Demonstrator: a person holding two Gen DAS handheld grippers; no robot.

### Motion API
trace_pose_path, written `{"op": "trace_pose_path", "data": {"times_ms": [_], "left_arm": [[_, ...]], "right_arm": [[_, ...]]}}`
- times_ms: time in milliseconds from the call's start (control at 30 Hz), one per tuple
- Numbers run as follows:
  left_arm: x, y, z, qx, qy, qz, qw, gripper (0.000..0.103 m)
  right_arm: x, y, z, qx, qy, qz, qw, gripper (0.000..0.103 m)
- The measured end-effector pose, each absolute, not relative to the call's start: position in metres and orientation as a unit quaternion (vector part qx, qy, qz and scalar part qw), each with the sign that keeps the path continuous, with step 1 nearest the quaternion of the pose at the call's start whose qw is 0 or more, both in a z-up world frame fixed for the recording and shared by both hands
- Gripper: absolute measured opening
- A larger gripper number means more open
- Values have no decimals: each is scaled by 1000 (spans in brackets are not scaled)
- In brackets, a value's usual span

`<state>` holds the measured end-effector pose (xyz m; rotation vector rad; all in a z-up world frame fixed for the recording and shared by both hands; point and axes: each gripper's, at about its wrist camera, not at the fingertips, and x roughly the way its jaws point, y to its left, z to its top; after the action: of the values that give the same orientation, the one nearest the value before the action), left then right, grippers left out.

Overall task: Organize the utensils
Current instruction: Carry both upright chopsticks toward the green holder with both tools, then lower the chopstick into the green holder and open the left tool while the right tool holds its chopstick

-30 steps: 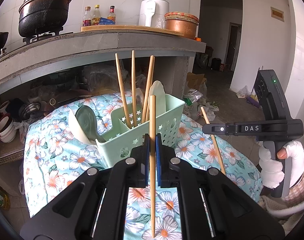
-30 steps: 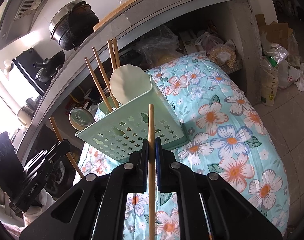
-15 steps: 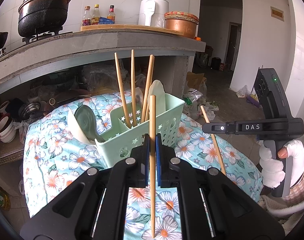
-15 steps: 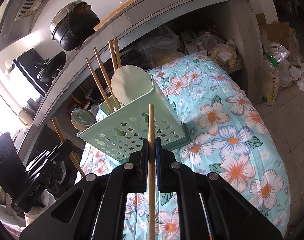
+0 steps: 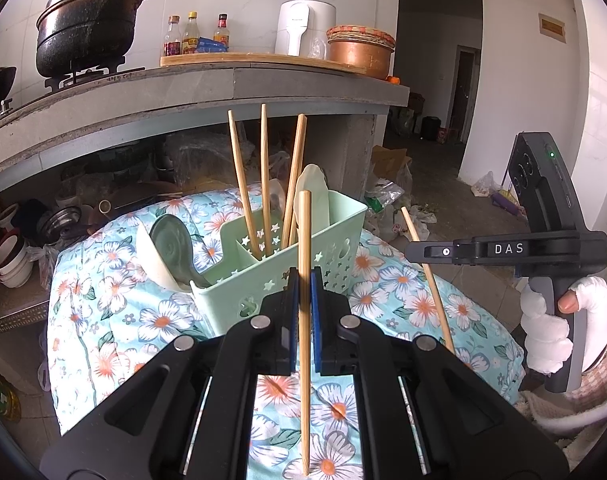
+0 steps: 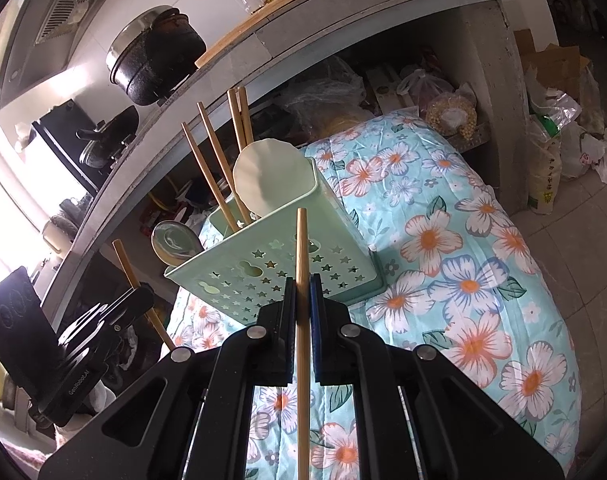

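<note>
Nothing has moved: your left gripper (image 5: pixel 301 280) and right gripper (image 6: pixel 302 284) each stay clamped on a chopstick (image 5: pixel 304 240) (upright) before the green caddy (image 5: pixel 271 272).

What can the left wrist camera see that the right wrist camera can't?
Only the left wrist view shows the white appliance, the copper bowl and the gloved hand holding the right gripper.

Only the right wrist view shows the range hood and the left gripper from outside.

Both show the green utensil basket on the flowered cloth, chopsticks standing in it, the black pot, and a chopstick clamped in that camera's own gripper.
</note>
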<state>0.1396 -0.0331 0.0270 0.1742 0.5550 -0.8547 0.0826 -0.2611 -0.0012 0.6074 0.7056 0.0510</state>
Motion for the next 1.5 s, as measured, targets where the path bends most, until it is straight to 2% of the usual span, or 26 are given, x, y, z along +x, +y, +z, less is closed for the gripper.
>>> {"op": "trace_pose_path", "data": {"times_ms": [1000,1200,1500], "left_arm": [[136,-20,56,50,244,-421,872,5],[147,-14,87,5,220,-430,876,5],[166,-11,153,-62,124,-434,890,5]], "right_arm": [[71,-268,18,296,312,31,902,7],[65,-278,36,296,291,42,909,7],[63,-298,61,297,262,56,916,7]]}}
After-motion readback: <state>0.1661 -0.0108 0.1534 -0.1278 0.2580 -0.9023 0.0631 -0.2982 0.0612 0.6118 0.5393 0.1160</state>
